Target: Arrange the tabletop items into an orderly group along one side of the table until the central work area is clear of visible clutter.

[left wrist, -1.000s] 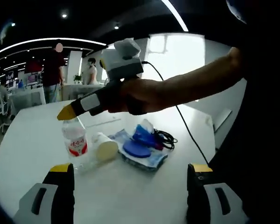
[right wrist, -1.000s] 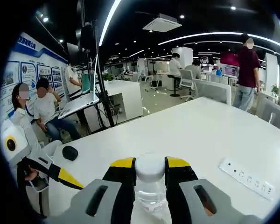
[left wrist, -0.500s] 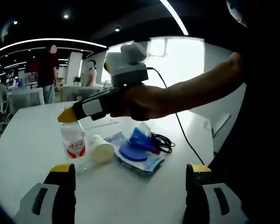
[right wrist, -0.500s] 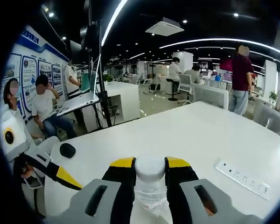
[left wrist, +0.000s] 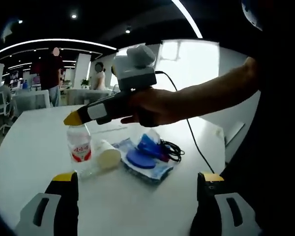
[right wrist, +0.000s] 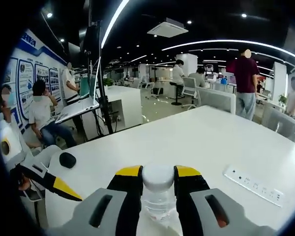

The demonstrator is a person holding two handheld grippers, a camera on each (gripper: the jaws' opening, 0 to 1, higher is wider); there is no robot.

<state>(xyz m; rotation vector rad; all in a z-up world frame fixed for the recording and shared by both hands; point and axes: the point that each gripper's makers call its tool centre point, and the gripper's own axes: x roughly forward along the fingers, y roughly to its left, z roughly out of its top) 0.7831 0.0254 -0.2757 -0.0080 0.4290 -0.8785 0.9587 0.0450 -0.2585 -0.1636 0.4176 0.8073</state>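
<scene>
The right tool [right wrist: 158,184] is clamping the white cap of a water bottle [left wrist: 79,146], which is standing upright on the white surface [left wrist: 34,147]. Just beside the bottle, a pale cup [left wrist: 108,156] is lying on its side, next to a blue pouch [left wrist: 146,160] with a black cable [left wrist: 173,147]. The left tool [left wrist: 135,187] is hanging with its jaws wide apart, holding nothing. A power strip [right wrist: 253,185] and a black mouse [right wrist: 67,159] are lying well apart on the surface.

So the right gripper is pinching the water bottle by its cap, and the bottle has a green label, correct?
Not quite. The label is red, not green, as the left gripper view shows. The rest holds: the right gripper is closed on the water bottle at its cap.
</scene>
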